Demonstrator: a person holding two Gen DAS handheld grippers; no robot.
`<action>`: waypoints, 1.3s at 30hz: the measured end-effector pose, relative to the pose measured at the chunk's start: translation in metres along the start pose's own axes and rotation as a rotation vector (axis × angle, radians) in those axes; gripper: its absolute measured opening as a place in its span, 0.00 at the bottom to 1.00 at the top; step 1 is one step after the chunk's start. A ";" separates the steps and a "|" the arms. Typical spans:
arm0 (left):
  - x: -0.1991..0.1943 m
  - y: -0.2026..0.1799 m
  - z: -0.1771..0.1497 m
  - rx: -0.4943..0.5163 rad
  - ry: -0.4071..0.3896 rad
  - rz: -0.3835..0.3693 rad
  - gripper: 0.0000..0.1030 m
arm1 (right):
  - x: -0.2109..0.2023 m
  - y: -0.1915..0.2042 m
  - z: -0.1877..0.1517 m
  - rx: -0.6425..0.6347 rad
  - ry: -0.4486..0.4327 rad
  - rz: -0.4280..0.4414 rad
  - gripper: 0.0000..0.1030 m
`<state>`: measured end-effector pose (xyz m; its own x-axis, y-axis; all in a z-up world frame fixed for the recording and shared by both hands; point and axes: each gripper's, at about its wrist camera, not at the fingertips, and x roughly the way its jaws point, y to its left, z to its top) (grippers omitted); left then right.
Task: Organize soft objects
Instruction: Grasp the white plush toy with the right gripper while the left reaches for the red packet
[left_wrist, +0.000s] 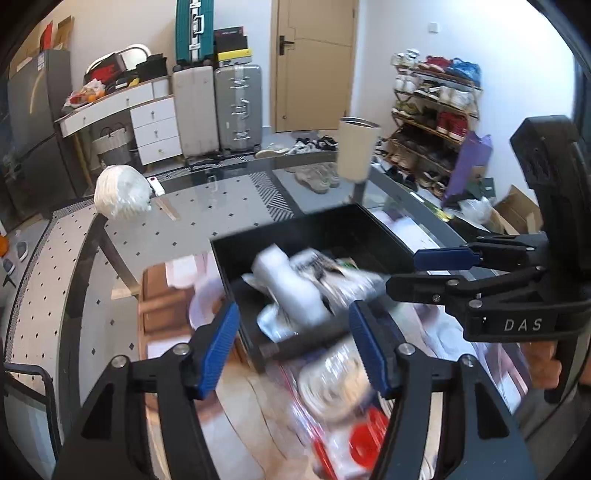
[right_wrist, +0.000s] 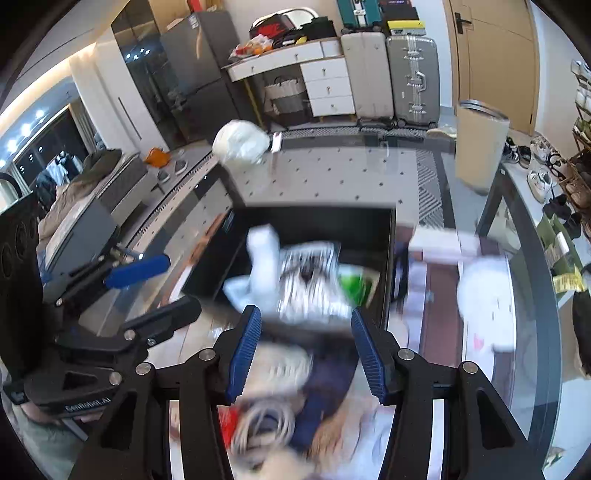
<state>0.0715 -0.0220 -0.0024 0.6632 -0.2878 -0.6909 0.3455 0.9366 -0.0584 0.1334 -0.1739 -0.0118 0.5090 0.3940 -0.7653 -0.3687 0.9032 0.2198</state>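
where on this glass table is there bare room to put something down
Bare glass lies beyond the black box, between the white bundle and the beige cup. Inside the box and in front of it is crowded with soft things and cables.

Suitcases (left_wrist: 218, 107), wooden door (left_wrist: 314, 62), shoe rack (left_wrist: 432, 118)

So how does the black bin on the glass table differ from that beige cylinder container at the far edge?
The black bin is low, rectangular and dark; the beige cylinder container is tall, round and pale. The bin sits just ahead of both open tongs, left and right; the cylinder stands far off. White and printed soft items show in the bin; the cylinder's inside is hidden. Both rest on the glass table, open-topped.
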 end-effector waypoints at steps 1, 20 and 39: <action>-0.003 -0.003 -0.009 -0.001 0.007 -0.011 0.74 | -0.004 0.002 -0.012 0.001 0.008 0.010 0.51; 0.018 -0.039 -0.072 0.049 0.194 -0.040 0.69 | 0.000 0.038 -0.132 -0.064 0.184 0.039 0.52; 0.000 -0.020 -0.070 0.137 0.223 -0.095 0.83 | 0.008 0.019 -0.122 -0.151 0.186 -0.122 0.60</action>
<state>0.0184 -0.0265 -0.0521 0.4665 -0.3074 -0.8293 0.4956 0.8675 -0.0428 0.0352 -0.1741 -0.0875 0.4102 0.2327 -0.8818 -0.4323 0.9010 0.0367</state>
